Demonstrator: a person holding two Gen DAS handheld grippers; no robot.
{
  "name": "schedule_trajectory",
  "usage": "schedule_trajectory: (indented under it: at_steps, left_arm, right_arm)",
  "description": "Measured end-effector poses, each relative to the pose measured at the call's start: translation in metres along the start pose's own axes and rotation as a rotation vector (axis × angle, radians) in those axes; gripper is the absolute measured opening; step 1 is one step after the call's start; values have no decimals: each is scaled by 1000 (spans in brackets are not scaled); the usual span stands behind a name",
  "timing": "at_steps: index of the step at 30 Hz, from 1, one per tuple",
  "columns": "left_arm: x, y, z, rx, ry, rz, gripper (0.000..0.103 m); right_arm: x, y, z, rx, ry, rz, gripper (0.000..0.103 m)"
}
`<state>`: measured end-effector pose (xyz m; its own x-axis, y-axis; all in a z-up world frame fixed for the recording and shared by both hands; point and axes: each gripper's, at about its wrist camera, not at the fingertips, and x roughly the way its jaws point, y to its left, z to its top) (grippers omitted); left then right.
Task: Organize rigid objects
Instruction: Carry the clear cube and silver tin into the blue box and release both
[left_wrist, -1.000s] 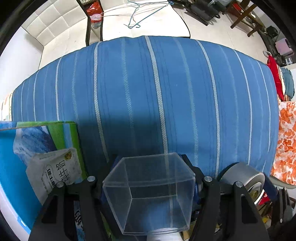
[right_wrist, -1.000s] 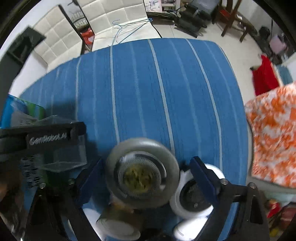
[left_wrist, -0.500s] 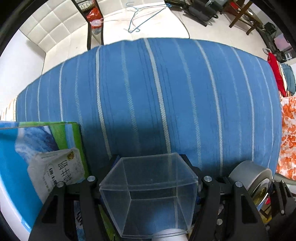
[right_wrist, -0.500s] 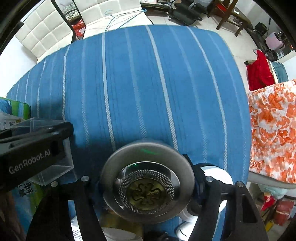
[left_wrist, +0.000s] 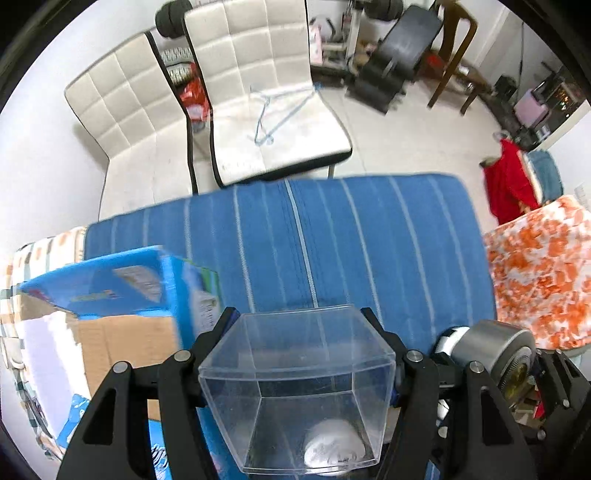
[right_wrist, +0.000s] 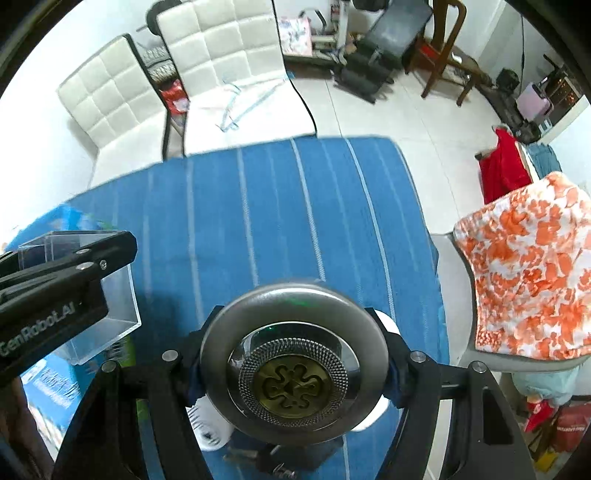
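Firmly clamped: left hand-held gripper (left_wrist: 297, 373) on clear box (left_wrist: 295, 384)

chairs: two white quilted chairs (left_wrist: 255, 92) stand beyond the counter's far edge
hangers: blue wire hangers (left_wrist: 273, 114) lie on the nearer chair's seat
wooden chair: a brown one (right_wrist: 443, 48) at the far right
red garment: draped (left_wrist: 508, 184) at right
orange-and-white floral fabric: covers something (right_wrist: 528, 266) beside the counter

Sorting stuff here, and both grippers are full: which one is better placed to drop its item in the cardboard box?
Probably left: the left gripper, holding the clear plastic box, sits right beside the open cardboard box; the right gripper with the round metal piece is farther.
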<state>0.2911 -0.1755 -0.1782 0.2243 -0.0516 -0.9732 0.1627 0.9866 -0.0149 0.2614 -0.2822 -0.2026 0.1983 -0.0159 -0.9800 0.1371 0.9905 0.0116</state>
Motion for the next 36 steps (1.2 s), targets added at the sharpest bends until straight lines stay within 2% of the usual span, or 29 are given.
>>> schedule_trajectory:
  at_steps: [4,7,11,14,18,23,26,29,32,34,36]
  left_arm:
    - [-41,24,-16,-3,-63,-12,62]
    - [-62,54,-24,-11,-88,-33,62]
    - [-77,101,-37,-30,-87,-68,62]
    - [-72,148,-42,-74,-62,-71,62]
    - [-41,211,-47,-169,16,-105,62]
    - [8,254,-46,-198,110,-121,62]
    - [36,274,-43,-226,148,-160,62]
    - [65,284,-36,-246,201,-205,62]
    - [91,286,-30,-237,250,-224,62]
    - [103,288,-28,-236,272,-236,62]
    - [110,286,-25,-245,292,-256,62]
  right_arm:
    - [-41,19,-11,-19,-44,17,73]
    - [-65,50,-20,-36,-68,31,73]
    - [-82,103,-29,-56,-82,72,73]
    - [-77,143,-29,-84,-69,112,73]
    - [-53,195,-24,-151,-30,151,73]
    - [-9,249,-14,-254,23,151,73]
    - [24,271,-7,-304,67,148,73]
    - [46,287,-1,-339,97,146,74]
    - [58,301,5,-411,79,88,74]
    - [66,306,10,-410,111,136,74]
    - [76,311,16,-419,147,136,74]
